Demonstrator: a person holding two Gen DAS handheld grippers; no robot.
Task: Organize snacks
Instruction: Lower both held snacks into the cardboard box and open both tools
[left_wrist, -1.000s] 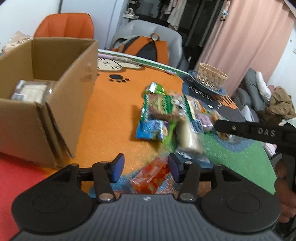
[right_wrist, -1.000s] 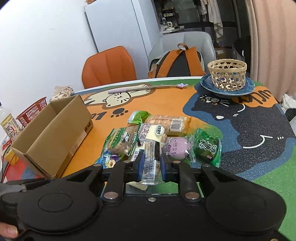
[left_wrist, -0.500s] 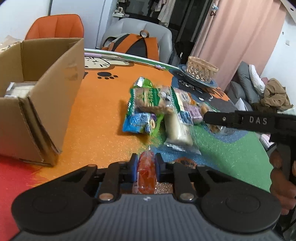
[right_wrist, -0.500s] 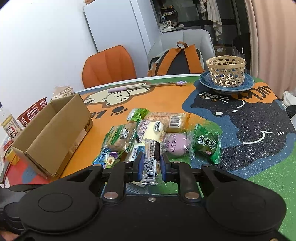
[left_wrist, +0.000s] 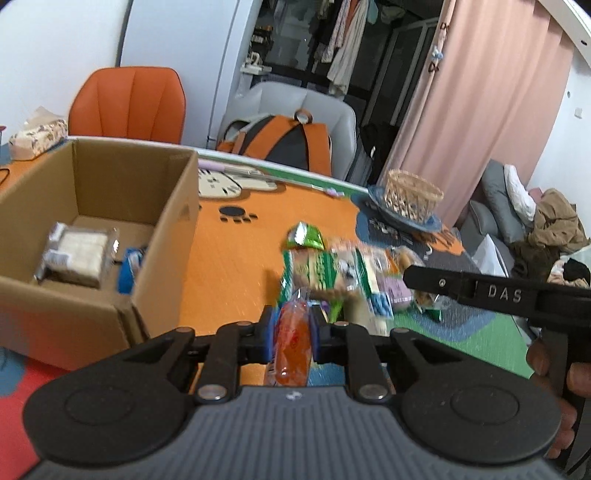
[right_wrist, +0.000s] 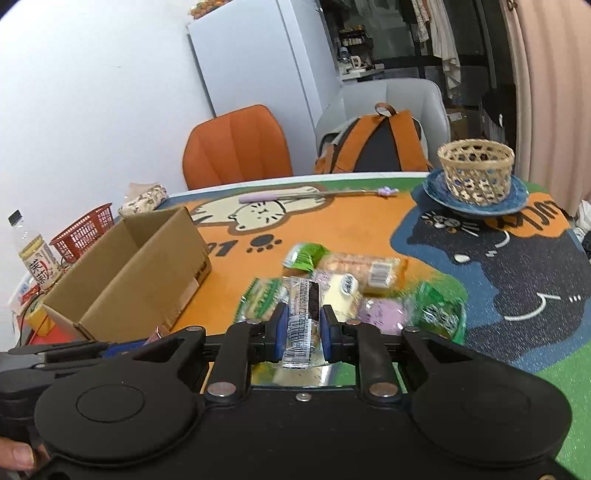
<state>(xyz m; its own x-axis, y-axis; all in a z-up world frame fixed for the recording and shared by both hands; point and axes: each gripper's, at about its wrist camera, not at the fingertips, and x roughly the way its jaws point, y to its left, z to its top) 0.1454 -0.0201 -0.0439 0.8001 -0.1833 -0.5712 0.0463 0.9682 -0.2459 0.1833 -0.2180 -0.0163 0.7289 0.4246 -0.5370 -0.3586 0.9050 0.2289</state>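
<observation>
My left gripper (left_wrist: 291, 334) is shut on an orange-red snack packet (left_wrist: 292, 341), lifted off the mat. An open cardboard box (left_wrist: 162, 236) stands to its left, with a pale wrapped cake (left_wrist: 75, 253) and a blue packet (left_wrist: 129, 267) inside. My right gripper (right_wrist: 303, 328) is shut on a clear-wrapped dark snack bar (right_wrist: 302, 317), raised above the snack pile (right_wrist: 354, 291). The same pile (left_wrist: 332, 273) of green, yellow and purple packets lies just beyond the left gripper. In the right wrist view the box (right_wrist: 147, 273) sits to the left.
A wicker basket (right_wrist: 475, 170) on a blue plate (right_wrist: 517, 195) stands at the table's far right. A red basket (right_wrist: 83, 230) and a drink bottle (right_wrist: 35, 254) sit behind the box. Orange chair (left_wrist: 127, 105) and a backpack (left_wrist: 280, 142) are beyond the table edge.
My left gripper closed on the orange-red packet and lifted it from the mat. The right gripper keeps its hold on the bar, which now sits a little higher over the pile.
</observation>
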